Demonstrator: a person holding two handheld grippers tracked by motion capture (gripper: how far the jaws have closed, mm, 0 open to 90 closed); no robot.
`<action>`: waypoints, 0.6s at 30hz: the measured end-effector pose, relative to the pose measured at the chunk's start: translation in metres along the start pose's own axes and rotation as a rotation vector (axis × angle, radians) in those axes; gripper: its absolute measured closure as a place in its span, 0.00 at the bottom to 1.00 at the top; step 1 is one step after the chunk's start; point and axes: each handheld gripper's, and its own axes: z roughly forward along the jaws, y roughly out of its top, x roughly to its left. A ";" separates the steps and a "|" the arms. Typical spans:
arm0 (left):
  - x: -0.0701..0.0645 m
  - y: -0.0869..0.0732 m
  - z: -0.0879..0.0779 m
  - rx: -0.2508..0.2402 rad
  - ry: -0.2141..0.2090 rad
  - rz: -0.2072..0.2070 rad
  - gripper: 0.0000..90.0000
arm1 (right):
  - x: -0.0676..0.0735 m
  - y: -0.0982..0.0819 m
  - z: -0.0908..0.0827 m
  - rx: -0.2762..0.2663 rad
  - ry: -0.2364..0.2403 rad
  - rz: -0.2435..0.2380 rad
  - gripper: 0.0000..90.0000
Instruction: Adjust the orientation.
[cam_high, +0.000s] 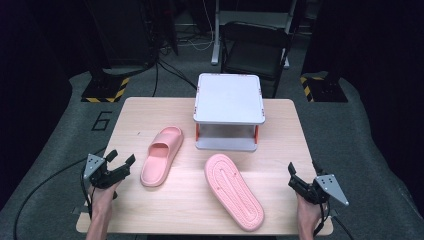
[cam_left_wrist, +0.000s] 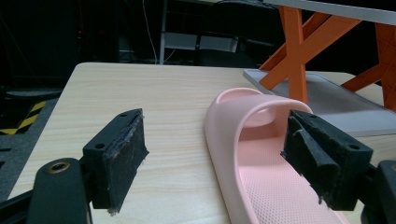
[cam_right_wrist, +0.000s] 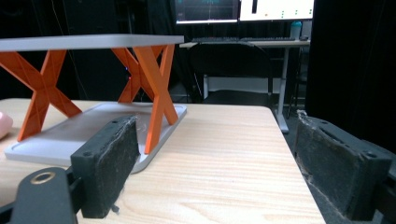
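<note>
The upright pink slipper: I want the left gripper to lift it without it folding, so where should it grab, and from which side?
Probably the strap of the upright slipper: it arches above the footbed, giving something to pinch. The left gripper sits open at the slipper's left, so coming in from that side, one pad under the arch and one over it, looks simplest. The low side wall is the fallback.

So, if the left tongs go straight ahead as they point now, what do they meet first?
Most likely the upright pink slipper: it lies just ahead between the open left tongs, nearer the right-hand pad. Exact depth is unclear.
</note>
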 end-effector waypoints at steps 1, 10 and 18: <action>0.001 -0.001 0.000 0.008 -0.005 -0.004 0.23 | 0.000 -0.001 0.001 0.004 -0.002 -0.007 0.15; -0.002 -0.004 0.005 0.040 -0.019 -0.005 0.21 | 0.003 -0.005 0.007 0.028 0.015 -0.007 0.16; -0.014 -0.005 0.011 0.053 -0.063 0.029 0.22 | 0.002 -0.002 0.002 0.018 0.003 -0.001 0.16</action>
